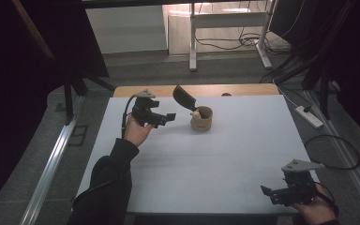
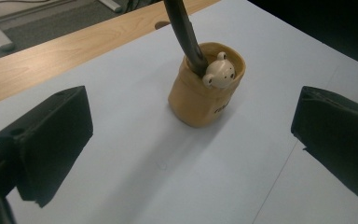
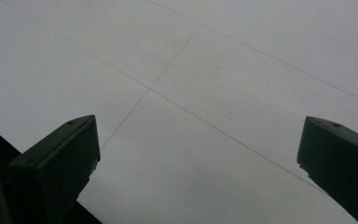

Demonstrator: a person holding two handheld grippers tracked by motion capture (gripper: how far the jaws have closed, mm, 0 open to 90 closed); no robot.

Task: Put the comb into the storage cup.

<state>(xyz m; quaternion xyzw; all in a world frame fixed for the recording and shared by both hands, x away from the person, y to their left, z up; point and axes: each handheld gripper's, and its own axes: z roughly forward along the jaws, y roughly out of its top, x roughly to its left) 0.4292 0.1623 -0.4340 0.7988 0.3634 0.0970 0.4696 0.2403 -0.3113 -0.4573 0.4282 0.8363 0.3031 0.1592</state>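
A tan cup-shaped holder stands upright on the white table, toward its far middle. A small cream bear head sits on its rim. A dark, flat-ended tool leans out of it, up and to the left. My left gripper is held above the table just left of the holder, pointing at it, open and empty. My right gripper hovers low at the near right corner, open, over bare white table.
A strip of bare wood runs along the table's far edge. Beyond it are a desk frame and cables on the floor. A power strip lies on the floor to the right.
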